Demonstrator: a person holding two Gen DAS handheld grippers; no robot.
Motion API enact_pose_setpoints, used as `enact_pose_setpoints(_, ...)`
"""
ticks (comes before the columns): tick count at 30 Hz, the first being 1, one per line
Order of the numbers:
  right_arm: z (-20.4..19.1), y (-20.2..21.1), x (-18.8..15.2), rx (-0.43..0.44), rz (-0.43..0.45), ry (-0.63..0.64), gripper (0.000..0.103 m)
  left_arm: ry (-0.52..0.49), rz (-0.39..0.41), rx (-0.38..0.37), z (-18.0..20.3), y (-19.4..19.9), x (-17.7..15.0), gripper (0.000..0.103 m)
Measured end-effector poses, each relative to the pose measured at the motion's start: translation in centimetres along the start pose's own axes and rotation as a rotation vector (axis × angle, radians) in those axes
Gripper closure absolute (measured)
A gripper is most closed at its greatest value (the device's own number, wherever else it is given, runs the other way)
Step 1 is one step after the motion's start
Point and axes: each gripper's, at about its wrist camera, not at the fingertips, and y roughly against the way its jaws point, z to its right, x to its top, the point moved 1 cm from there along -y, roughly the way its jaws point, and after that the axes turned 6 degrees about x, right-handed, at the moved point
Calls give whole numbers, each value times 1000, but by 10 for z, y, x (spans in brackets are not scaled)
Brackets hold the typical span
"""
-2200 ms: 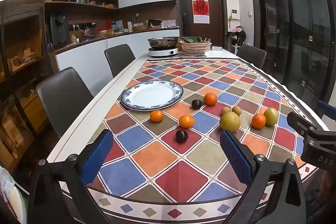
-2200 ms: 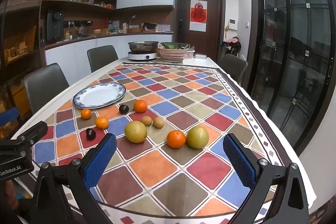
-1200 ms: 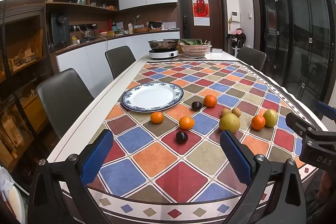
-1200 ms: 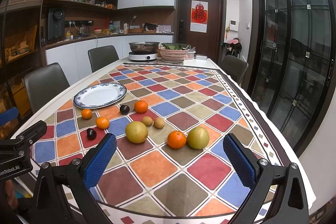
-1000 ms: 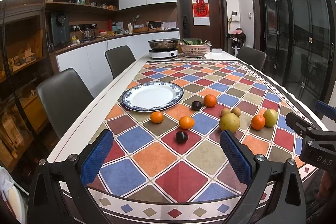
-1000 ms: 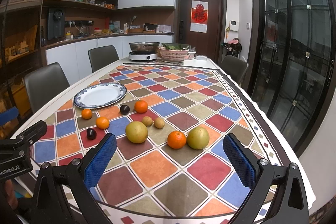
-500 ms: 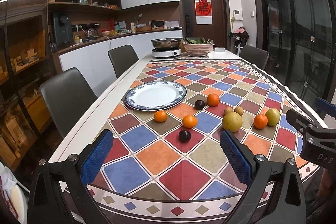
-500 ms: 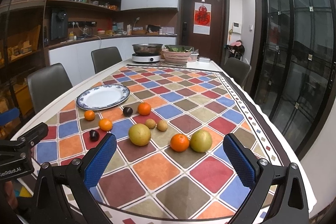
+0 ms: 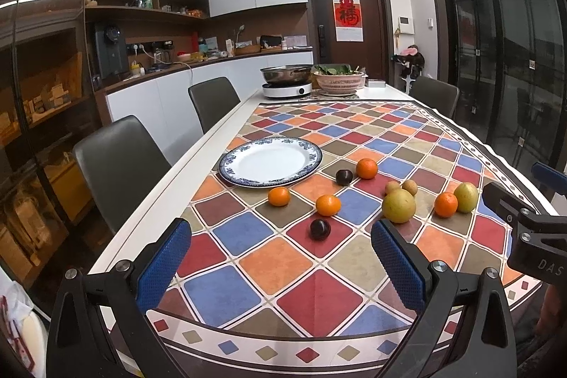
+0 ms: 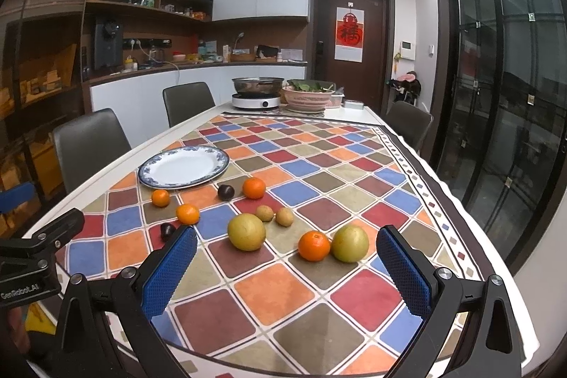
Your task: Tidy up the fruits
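Both tools hang spread and empty over the near edge of the counter (image 9: 198,144): the left tool (image 9: 280,263) faces a dark plum (image 9: 320,229), the right tool (image 10: 287,266) a yellow-green pear (image 10: 246,232), an orange (image 10: 314,246) and a second pear (image 10: 350,243) touching it. Farther out, more oranges and two small brown fruits lie loose near an empty blue-rimmed plate (image 9: 270,161).

The left hand-held gripper (image 9: 281,257) fills the lower frame, blue pads spread wide and empty; the right hand-held gripper (image 10: 287,266) likewise gapes.
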Motion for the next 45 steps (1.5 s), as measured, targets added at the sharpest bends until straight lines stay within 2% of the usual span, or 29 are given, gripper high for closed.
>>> enact_pose_setpoints(34,-7,-7,-4,39,-27,30,1,2,-12,-11,5,-10,-4,0)
enact_pose_setpoints(42,-13,-18,-4,64,-54,71,1,-16,-26,-33,8,-24,-4,0)
enact_pose_setpoints(43,-14,-21,-4,74,-60,79,1,-24,-26,-38,9,-26,-3,1)
enact_pose_setpoints(45,-16,-30,-3,95,-80,97,1,-36,-25,-36,10,-30,-2,9)
